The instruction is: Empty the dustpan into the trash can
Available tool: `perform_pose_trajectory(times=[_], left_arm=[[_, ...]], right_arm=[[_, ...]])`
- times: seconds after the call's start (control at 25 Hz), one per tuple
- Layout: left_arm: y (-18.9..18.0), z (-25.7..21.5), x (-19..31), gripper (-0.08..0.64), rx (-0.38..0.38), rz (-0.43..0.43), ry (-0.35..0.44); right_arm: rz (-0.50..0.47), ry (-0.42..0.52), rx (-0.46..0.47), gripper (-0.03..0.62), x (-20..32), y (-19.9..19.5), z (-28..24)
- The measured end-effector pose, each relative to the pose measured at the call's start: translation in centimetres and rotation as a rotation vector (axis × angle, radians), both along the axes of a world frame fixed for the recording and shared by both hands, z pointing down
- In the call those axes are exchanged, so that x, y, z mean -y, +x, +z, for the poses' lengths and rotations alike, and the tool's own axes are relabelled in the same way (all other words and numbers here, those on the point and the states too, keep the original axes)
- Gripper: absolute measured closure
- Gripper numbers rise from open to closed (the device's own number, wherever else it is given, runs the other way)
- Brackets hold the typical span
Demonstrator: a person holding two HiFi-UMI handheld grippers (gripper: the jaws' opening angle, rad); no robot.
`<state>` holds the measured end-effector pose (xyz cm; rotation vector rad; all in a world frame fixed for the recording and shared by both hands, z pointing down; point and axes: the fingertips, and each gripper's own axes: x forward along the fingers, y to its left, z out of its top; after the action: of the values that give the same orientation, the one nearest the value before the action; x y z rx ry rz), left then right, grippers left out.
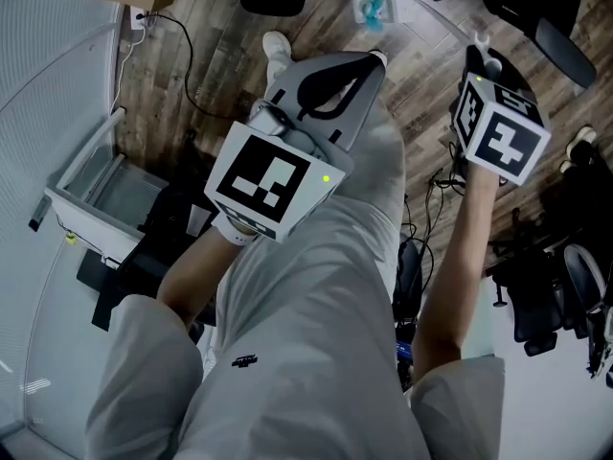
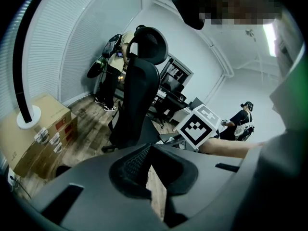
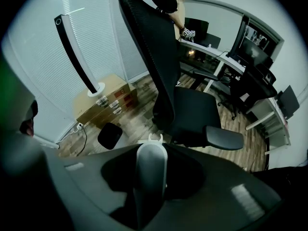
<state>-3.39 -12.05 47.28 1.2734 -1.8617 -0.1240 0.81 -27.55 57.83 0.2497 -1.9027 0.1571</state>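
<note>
Right hand-held gripper (image 3: 151, 153) is clenched on a pale, smooth handle (image 3: 150, 177). Going by the task, I take that to be the dustpan's. It runs straight through the jaws, and its clip end (image 3: 155, 138) pokes out just ahead of them. Left hand-held gripper (image 2: 146, 150) is pinched closed with nothing in it, off to the left of the right one.

Risks from here:
- You have one grip on a slick, rounded handle. If the pan end is heavy, the handle can twist or slide in the jaws and tip the load early.
- The pan itself is behind the right hand-held gripper and shows in no view, so you can't check its tilt. Keep it level by feel, or the dirt ends up on the floor (image 3: 134, 97).
- An office chair (image 3: 187, 109) stands ahead of the right hand-held gripper, so a wide swing could clip it.
- Cables (image 1: 436, 175) lie on the floor below that gripper and are a trip hazard as you walk.
- I can't pick out the trash can for certain. A dark round thing (image 3: 109, 134) sits on the floor ahead and left of the right hand-held gripper, and it may be the can. Confirm that before you tip.

Visible part of the handle: light grey-white, glossy, rounded, ending in a small hanging clip. Nothing shows on it.
</note>
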Motion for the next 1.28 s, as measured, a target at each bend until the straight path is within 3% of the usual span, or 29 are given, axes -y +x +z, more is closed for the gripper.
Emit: perform_pose_trajectory(times=[0.88,1.08,1.28], left_arm=[[4.2,-2.2,-2.2,0.558,0.056,0.038,0.000],[5.3,-2.1,-1.5,0.558,0.124,0.120,-0.006],[7.3,-1.8,-0.3,0.546,0.149,0.274,-0.017]], right_arm=[[0.105,-0.004,0.103,0.477,-1.5,3.6,-6.3],[0.145,-0.034,0.127,0.477,-1.5,4.4,-7.6],[0.185,-0.057,0.151,0.477,-1.3,5.3,-9.7]])
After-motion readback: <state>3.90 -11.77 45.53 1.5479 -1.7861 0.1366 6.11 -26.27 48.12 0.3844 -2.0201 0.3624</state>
